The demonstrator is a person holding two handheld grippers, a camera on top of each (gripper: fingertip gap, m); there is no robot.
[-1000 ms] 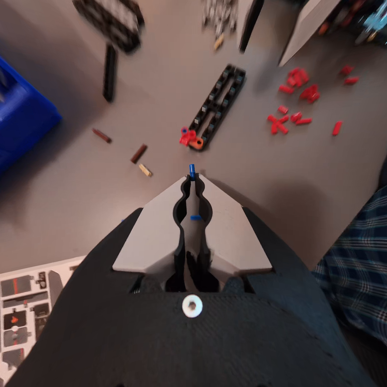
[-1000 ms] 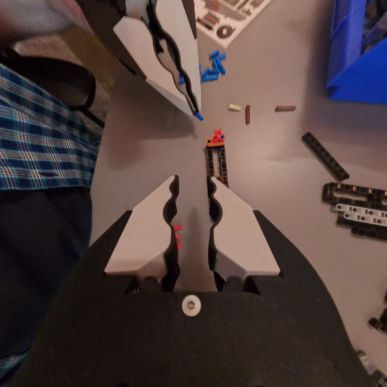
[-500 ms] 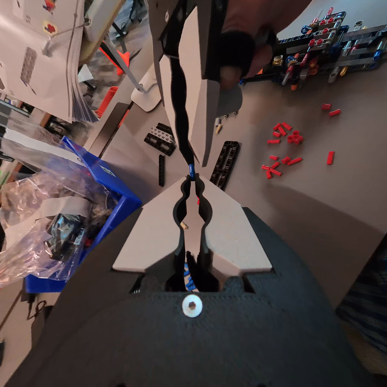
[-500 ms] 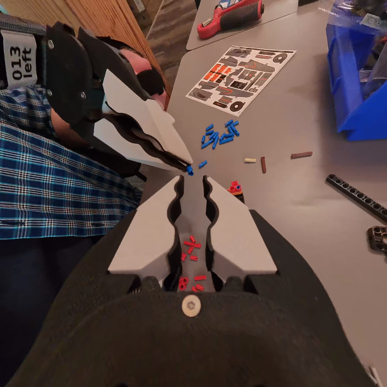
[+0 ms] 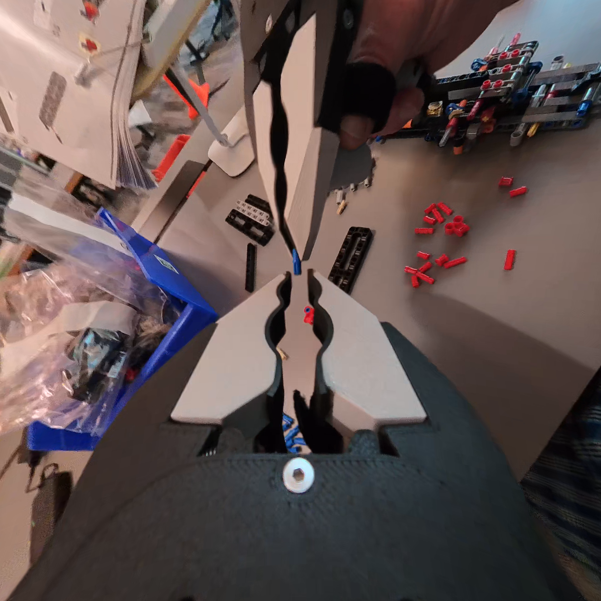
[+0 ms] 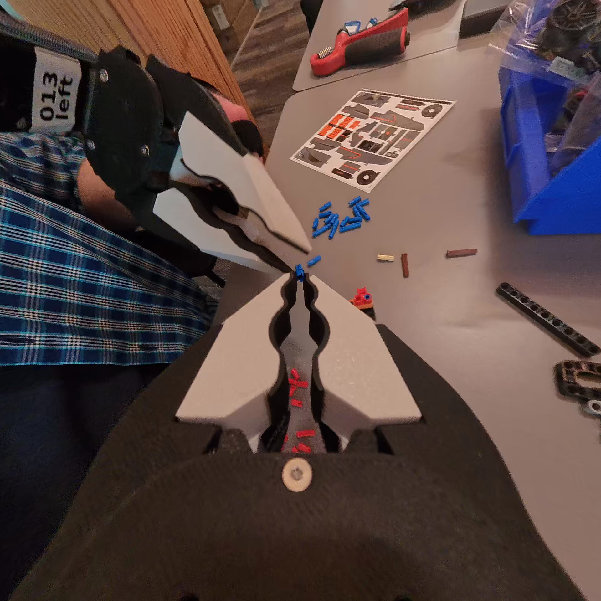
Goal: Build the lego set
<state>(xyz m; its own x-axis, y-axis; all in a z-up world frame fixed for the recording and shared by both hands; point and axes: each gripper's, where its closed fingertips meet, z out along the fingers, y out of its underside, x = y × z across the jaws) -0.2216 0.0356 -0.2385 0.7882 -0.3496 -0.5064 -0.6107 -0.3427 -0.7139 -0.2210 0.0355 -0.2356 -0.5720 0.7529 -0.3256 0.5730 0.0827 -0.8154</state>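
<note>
Right wrist view, near to far. My right fingers [image 6: 344,364] are drawn together at the tips and pinch one blue pin [image 6: 299,272], held clear above the tabletop [image 6: 439,341]. My left fingers [image 6: 260,195] meet them tip to tip from the upper left.

Left wrist view: the left fingers are parted by a narrow slot, wider than the pin. The pin's lower end sits at the mouth of that slot. I cannot tell whether it touches either tip.

Beyond the tips, on the tabletop: a small red-and-orange connector [image 6: 361,297] at the end of a black frame [image 5: 351,253], then a heap of loose blue pins [image 6: 338,218], then the sticker sheet [image 6: 374,140].

Judgement: the step in hand is a mid-air hand-over of the pin, and the grip is with the right.

Next move calls for:
- the left backing straight off without brushing the pin;
- the right carrying it down to a hole in the frame, axis lined up before any pressing.

Risk: so small a pin may twist in the pinch.
</note>
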